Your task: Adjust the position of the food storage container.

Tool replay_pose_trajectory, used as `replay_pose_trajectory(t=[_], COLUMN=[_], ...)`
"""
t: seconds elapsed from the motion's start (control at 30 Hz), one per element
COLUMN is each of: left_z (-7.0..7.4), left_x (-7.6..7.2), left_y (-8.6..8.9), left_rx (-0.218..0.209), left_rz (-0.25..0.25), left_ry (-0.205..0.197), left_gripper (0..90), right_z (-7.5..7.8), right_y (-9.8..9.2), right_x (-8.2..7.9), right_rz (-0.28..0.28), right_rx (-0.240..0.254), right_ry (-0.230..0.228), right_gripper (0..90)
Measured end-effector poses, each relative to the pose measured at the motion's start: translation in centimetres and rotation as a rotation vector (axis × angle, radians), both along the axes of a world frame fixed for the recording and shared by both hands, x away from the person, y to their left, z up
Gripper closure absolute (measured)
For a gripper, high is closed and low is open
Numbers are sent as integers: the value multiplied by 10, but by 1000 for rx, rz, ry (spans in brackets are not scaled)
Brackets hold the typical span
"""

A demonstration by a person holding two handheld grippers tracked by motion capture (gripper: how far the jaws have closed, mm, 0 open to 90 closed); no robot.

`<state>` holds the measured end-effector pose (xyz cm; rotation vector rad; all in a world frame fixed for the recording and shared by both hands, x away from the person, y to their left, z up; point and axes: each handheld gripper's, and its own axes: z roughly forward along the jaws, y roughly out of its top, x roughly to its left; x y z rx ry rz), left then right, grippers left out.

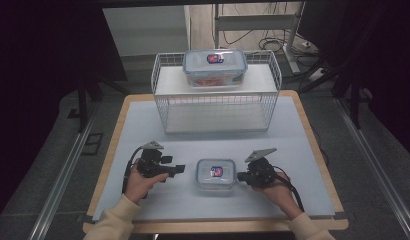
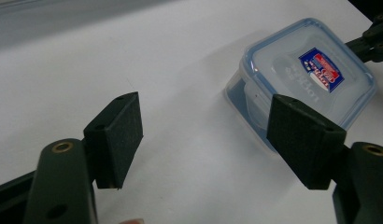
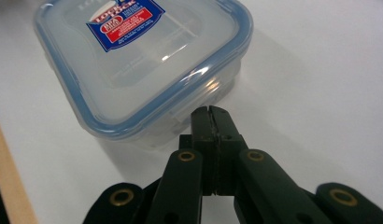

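A small clear food container [image 1: 216, 174] with a blue-rimmed lid and a red and blue label sits on the white mat between my two grippers. My left gripper [image 1: 179, 169] stands open a short way to its left, jaws pointing at it, nothing between the pads [image 2: 119, 135]. The same container [image 2: 305, 77] lies ahead and right in the left gripper view. My right gripper [image 1: 240, 176] is shut, its tips right at the container's [image 3: 147, 60] right side, at the lid's edge; whether they touch I cannot tell. The closed fingertips [image 3: 212, 122] hold nothing.
A white wire basket rack [image 1: 216, 95] stands at the back of the table, with a larger clear container [image 1: 215, 66] with a blue-rimmed lid on its top shelf. The table's wooden edge [image 1: 108, 160] frames the mat. Dark floor and cables lie beyond.
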<state>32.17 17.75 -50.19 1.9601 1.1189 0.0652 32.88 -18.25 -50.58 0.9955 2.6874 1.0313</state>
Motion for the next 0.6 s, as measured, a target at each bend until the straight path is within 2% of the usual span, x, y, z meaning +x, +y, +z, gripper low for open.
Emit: replay_pose_trajectory(t=[0.33,0.6], left_z=[-2,2], left_x=[0,-5], left_y=[-1,0], left_rx=[8,-5], left_rz=[-2,-1], left_ry=[2,-6], left_gripper=[265,265], right_z=[-3,11], right_y=[4,-16], right_x=[6,0], right_rz=[-19,-52], right_rx=[21,77], right_ry=[1,-21], right_gripper=[898,897])
